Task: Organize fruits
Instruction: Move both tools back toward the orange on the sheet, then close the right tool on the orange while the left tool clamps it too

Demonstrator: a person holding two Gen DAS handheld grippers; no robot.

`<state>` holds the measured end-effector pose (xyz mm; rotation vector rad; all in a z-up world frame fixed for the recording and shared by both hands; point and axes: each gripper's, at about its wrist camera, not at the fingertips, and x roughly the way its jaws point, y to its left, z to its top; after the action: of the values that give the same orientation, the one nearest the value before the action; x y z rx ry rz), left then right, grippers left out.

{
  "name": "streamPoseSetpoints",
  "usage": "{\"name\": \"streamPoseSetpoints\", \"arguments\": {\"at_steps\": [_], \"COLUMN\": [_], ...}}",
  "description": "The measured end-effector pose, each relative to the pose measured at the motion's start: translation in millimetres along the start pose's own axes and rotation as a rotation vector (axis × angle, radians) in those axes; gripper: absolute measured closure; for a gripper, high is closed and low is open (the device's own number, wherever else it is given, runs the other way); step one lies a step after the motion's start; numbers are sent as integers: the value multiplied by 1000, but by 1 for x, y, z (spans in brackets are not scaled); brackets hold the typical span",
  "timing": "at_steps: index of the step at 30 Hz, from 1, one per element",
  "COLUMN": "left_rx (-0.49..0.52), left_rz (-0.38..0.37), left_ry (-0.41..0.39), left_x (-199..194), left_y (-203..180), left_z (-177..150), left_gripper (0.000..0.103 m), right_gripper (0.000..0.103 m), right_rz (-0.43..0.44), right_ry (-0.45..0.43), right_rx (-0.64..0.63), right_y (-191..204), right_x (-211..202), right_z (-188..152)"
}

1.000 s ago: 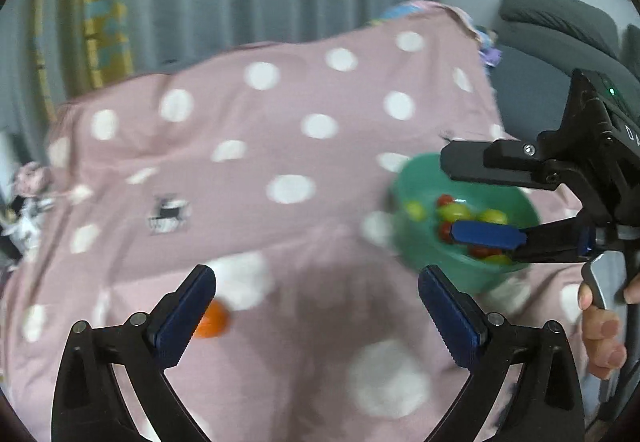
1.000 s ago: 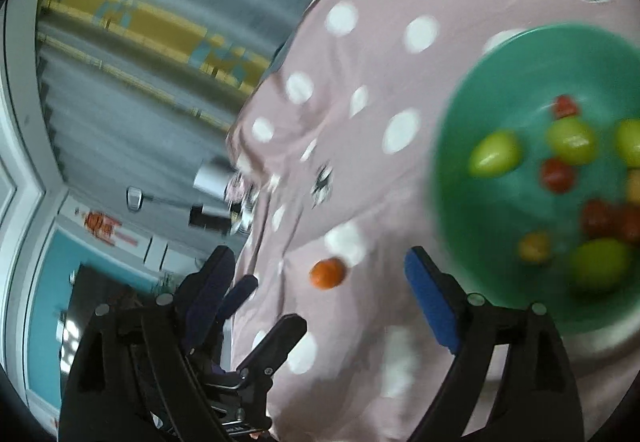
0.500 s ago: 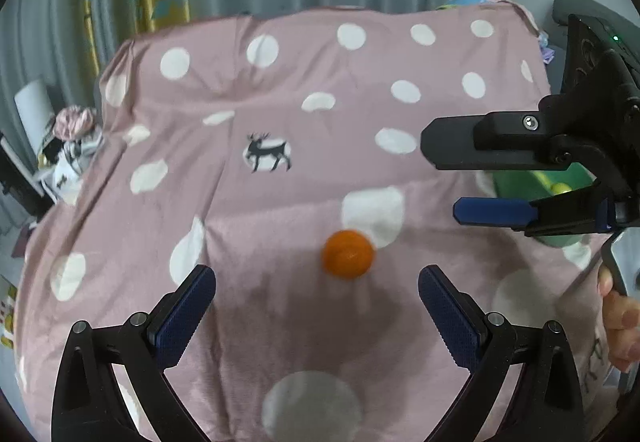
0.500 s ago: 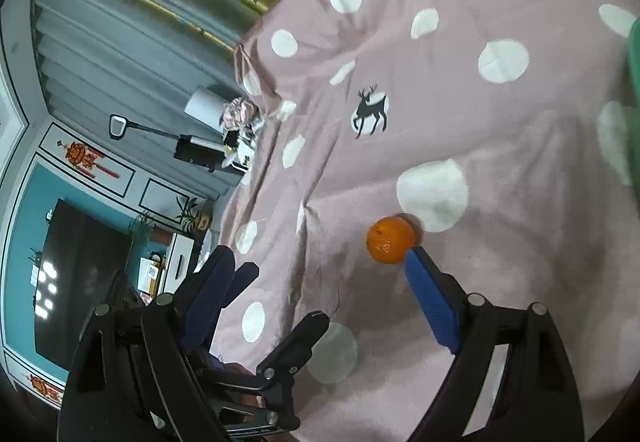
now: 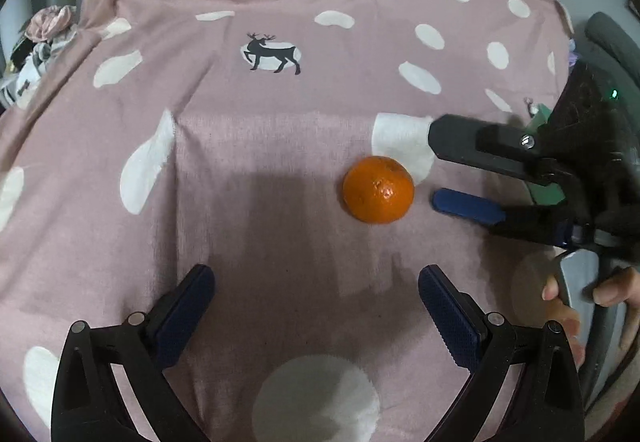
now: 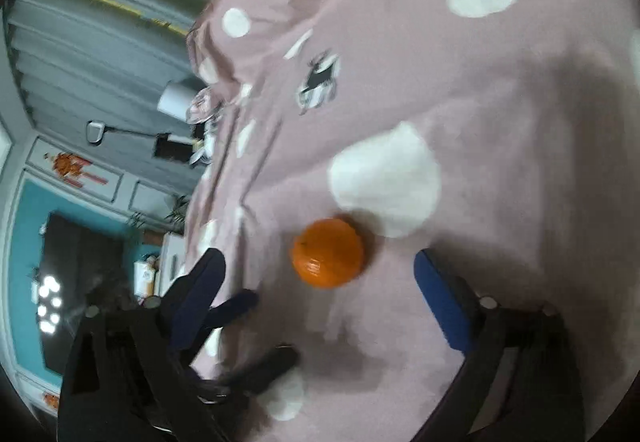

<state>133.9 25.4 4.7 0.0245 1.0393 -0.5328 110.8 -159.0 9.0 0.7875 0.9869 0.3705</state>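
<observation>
An orange tangerine lies on the pink polka-dot cloth. My left gripper is open and empty, a little short of the fruit and to its left. My right gripper comes in from the right, open, its fingertips just beside the tangerine. In the right wrist view the tangerine lies just ahead of and between the open fingers of the right gripper, not touching them. The left gripper's fingers show at lower left of that view.
A green bowl is mostly hidden behind the right gripper at the right edge. A deer print marks the cloth further back. The cloth drops off at the left edge, with clutter and grey curtains beyond.
Both grippers have swung away from the green fruit bowl and closed in on the tangerine, which now looks larger and nearer. The right gripper's open fingers now flank it.
</observation>
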Motion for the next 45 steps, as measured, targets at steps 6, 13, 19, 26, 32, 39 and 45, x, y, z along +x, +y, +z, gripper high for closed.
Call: {"name": "streamPoseSetpoints", "arguments": {"at_steps": [6,13,19,26,32,39,45], "left_rx": [-100,-108,41,152,213,35,191], "left_rz": [-15,-97,-88,-124,-94,-257,-99], "left_ry": [-30,-24,1,19,-75,-21,-16], "left_x": [4,-6,-18,-25,-35,-28,-29], "left_y": [5,15,-9,-57,-67,-42,-69], "left_z": [12,7,-24,-69,-83,-70,-80], "left_gripper": [2,2,2,2,2,2,2], "right_gripper": [19,59,59,55,31,23,48], "right_rz": [-105,-138,-149,-95,-23,-14,-116], "right_ry": [19,68,91,48,-3,49,53], "right_rx": [-176,-255,-265,-182,-95,-180,-230], "right_y": [19,21,31,13,10,19,15], "right_x": [17,28,-5,-38,-33,-34,-42], "right_z": [1,-2,-35,-111,-104,-106,-103]}}
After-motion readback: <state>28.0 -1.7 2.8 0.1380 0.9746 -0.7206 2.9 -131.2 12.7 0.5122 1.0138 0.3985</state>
